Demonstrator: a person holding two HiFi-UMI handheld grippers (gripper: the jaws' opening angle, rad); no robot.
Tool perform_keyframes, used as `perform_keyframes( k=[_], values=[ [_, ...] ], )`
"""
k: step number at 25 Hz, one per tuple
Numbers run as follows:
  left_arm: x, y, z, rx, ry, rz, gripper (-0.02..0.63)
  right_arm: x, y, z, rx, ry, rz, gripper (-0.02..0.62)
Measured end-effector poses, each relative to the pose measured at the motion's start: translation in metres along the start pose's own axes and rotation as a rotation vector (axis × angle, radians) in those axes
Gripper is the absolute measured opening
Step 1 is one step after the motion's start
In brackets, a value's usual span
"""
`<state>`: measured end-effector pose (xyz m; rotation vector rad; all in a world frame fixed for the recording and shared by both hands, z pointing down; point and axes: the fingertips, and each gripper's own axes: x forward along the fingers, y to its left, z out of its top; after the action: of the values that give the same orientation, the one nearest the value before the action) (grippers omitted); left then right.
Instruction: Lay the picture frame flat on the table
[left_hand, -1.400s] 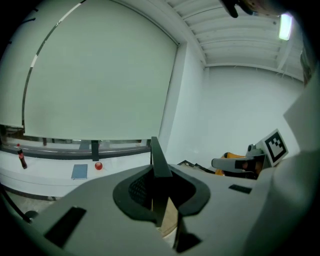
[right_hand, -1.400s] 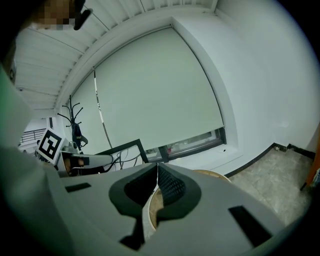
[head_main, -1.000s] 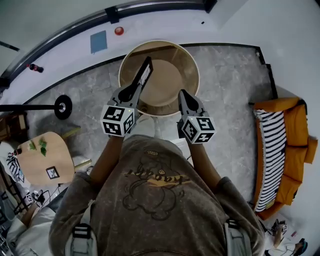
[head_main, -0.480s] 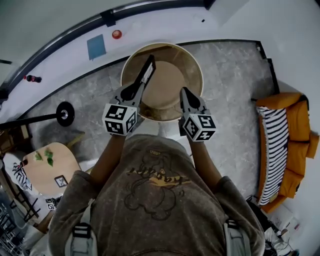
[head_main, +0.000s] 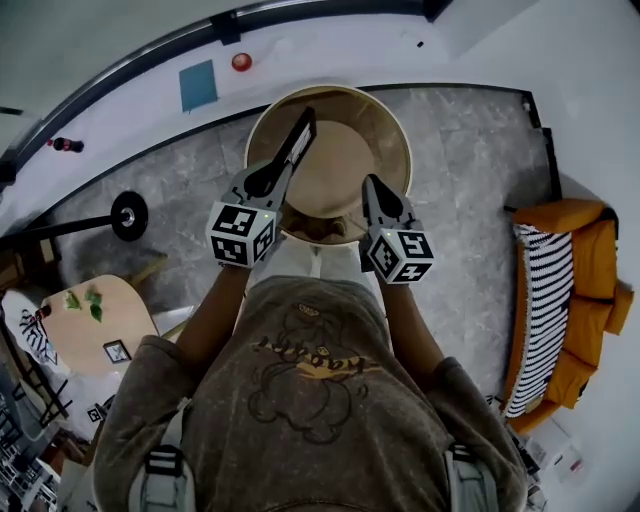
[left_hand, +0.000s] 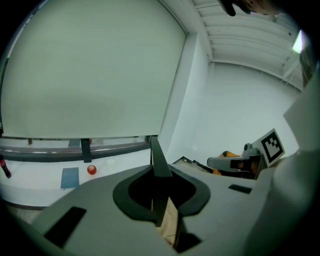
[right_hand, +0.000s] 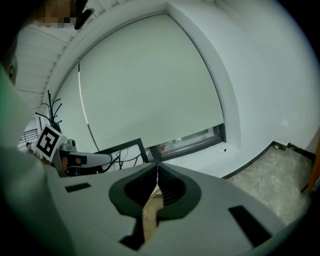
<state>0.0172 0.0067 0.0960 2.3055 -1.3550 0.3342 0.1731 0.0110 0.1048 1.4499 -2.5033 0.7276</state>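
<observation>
Left gripper (head_main: 273, 179), clamped on the frame (head_main: 300, 135), and right gripper (head_main: 373, 190), jaws together, empty, moved farther over the table (head_main: 348, 150); one-edge pinch risks frame swinging.

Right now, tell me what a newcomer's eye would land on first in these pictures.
The dark picture frame, clamped edge-on in the left gripper, juts out over the round wooden table at the top centre of the head view. Beside it, the right gripper hovers over the table's near side, shut and empty. At far right, an orange sofa with a striped throw stands out against the grey floor.
</observation>
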Motion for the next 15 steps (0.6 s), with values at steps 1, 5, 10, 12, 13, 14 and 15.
perform_keyframes(
  k=[1,5,10,12,13,14,15],
  values=[
    [0.002,0.0,0.0,-0.005,0.002,0.006,0.055,0.002,-0.002,0.001,-0.001,0.004,0.007,0.02],
    [0.009,-0.004,-0.005,-0.024,0.009,0.024,0.055,0.007,-0.012,0.001,-0.005,0.019,0.03,0.02],
    [0.021,0.0,-0.014,-0.05,0.021,0.034,0.055,0.019,-0.021,0.001,-0.011,0.033,0.046,0.02],
    [0.026,0.001,-0.017,-0.057,0.025,0.037,0.055,0.023,-0.025,-0.002,-0.011,0.041,0.051,0.02],
    [0.029,0.002,-0.019,-0.06,0.027,0.038,0.055,0.025,-0.027,-0.004,-0.009,0.046,0.053,0.02],
    [0.032,0.003,-0.021,-0.063,0.031,0.04,0.055,0.028,-0.029,-0.007,-0.007,0.052,0.054,0.02],
    [0.035,0.005,-0.023,-0.067,0.035,0.041,0.055,0.031,-0.03,-0.009,-0.004,0.058,0.055,0.02]
  ],
)
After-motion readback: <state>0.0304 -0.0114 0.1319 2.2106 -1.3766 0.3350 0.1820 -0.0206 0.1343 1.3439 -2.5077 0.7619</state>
